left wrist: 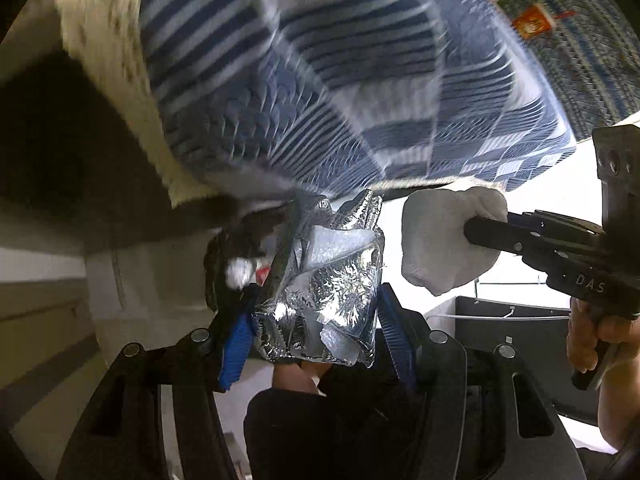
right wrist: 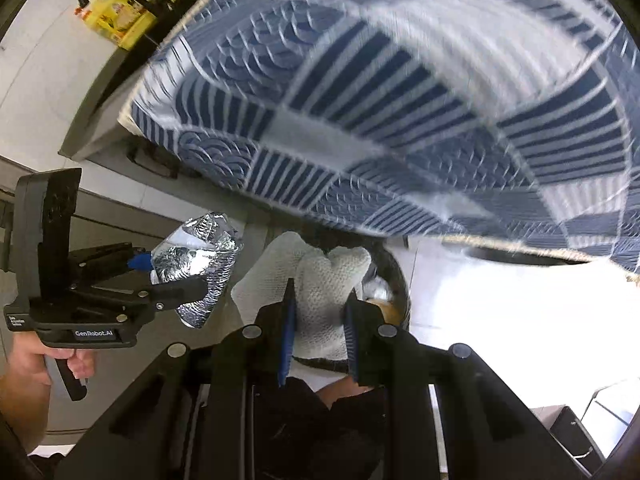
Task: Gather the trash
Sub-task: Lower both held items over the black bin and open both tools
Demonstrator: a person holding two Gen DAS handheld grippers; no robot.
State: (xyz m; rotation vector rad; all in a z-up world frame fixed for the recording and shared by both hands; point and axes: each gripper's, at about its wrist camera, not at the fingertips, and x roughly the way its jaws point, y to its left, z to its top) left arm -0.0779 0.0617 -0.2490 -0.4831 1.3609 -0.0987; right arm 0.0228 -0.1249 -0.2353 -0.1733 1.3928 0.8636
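Note:
In the left wrist view my left gripper (left wrist: 316, 300) is shut on a crumpled silver foil wrapper (left wrist: 328, 280), gripped between its blue pads. Right of it, my right gripper (left wrist: 480, 232) is shut on a white paper towel wad (left wrist: 440, 240). The right wrist view shows that wad (right wrist: 316, 280) pinched between the right gripper's (right wrist: 320, 296) fingers, and the left gripper (right wrist: 172, 276) with the foil (right wrist: 200, 256) at the left. Both grippers point steeply down. A round black bin (left wrist: 212, 264) lies under them, its rim (right wrist: 400, 280) just beyond the wad, with scraps inside.
A table edge with a blue-and-white patterned cloth (right wrist: 400, 100) overhangs close above the bin. A yellow package (right wrist: 116, 16) sits on a dark ledge at the far left. A black box (left wrist: 512, 328) stands on the pale floor. A person's hands (right wrist: 24, 364) hold the handles.

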